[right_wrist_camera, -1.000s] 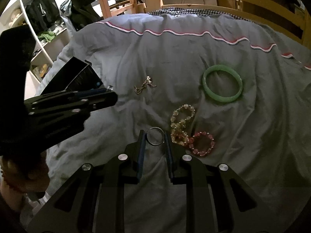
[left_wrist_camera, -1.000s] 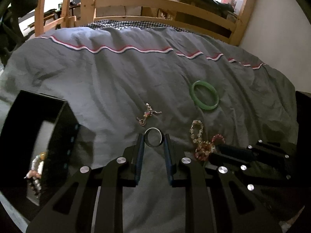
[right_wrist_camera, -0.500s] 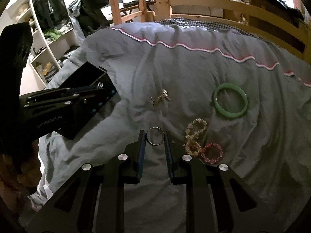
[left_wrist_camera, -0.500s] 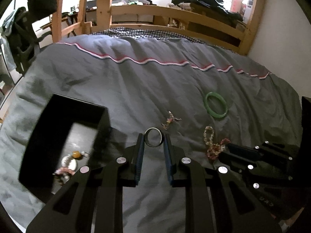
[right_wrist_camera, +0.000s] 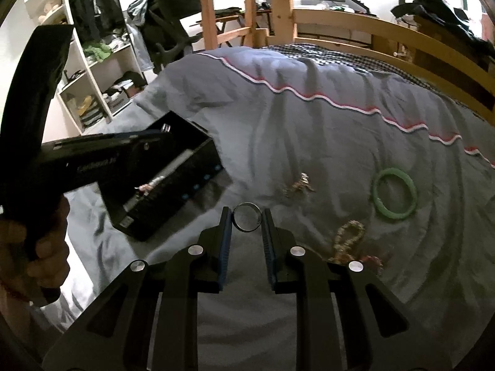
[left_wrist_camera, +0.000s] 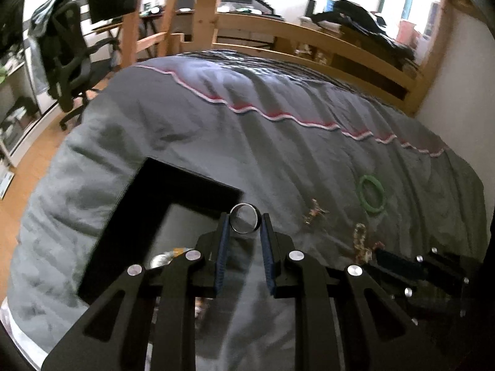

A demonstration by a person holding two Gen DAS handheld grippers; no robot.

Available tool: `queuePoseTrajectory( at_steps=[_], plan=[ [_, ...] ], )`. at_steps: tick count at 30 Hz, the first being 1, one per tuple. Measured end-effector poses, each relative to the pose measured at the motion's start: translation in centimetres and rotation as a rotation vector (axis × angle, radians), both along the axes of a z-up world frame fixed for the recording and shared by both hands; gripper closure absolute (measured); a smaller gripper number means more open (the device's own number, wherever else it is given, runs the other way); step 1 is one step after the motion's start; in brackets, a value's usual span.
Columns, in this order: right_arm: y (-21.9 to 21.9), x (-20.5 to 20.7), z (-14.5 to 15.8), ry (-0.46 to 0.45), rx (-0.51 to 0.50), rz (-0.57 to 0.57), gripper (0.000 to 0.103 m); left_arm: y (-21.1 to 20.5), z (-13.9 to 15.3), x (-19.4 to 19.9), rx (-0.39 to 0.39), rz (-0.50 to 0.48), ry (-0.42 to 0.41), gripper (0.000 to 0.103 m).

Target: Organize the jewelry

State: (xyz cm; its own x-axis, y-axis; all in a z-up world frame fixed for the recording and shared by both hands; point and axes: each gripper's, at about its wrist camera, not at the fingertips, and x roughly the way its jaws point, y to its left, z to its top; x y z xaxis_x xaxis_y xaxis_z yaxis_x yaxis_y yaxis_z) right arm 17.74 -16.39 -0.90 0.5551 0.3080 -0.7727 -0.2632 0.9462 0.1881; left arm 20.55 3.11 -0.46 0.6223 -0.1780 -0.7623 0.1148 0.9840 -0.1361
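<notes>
Ring (left_wrist_camera: pixel 244 232) pinched across its width between the blue pads of the left gripper (left_wrist_camera: pixel 245 219), standing upright at the very tips, centre of the left wrist frame. Poised just over the near right corner of the open black box (left_wrist_camera: pixel 185 182), which lies left of centre on the grey bedspread (left_wrist_camera: pixel 247 130). A silvery piece (left_wrist_camera: pixel 161 259) already inside, low in the frame beside the left finger.

Second ring (right_wrist_camera: pixel 246 230) clamped the same way in the right gripper (right_wrist_camera: pixel 246 216), centre of the right wrist frame, above bare quilt, well apart from the box.

For a clean drop, as judged from this:
- Carry the left tips further toward the left of the frame, well inside the box walls, before letting go; at the corner a round band could strike the rim and roll off onto the quilt.
- Lower close to the box floor first. Smooth, hard and thin, so likely to bounce or roll if released from high up.
- Part the pads slowly, and only enough to free the band.
- Aim for open floor, away from the piece already inside.
- Keep the right gripper back meanwhile, then bring its ring along the same path.

Left on the quilt toward the right of both frames: green bangle (left_wrist_camera: pixel 372 211), gold charm piece (left_wrist_camera: pixel 314 211), beaded bracelets (left_wrist_camera: pixel 360 241).
</notes>
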Motion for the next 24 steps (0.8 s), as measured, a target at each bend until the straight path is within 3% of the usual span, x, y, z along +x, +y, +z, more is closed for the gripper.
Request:
queuePoseTrajectory(
  at_steps=[9,13,24],
  plan=[
    [4.2,1.1,0.3,0.007,-0.014,0.055,0.083,4.0,0.2,0.9,-0.058,0.080,0.074,0.083],
    [5.9,1.6,0.3,0.009,-0.019,0.071,0.083,5.1,0.5,0.9,-0.019,0.119,0.087,0.083],
    [10.7,3.0,0.3,0.011,-0.023,0.135,0.083,7.7,0.3,1.3,-0.028,0.139,0.135,0.083]
  ],
)
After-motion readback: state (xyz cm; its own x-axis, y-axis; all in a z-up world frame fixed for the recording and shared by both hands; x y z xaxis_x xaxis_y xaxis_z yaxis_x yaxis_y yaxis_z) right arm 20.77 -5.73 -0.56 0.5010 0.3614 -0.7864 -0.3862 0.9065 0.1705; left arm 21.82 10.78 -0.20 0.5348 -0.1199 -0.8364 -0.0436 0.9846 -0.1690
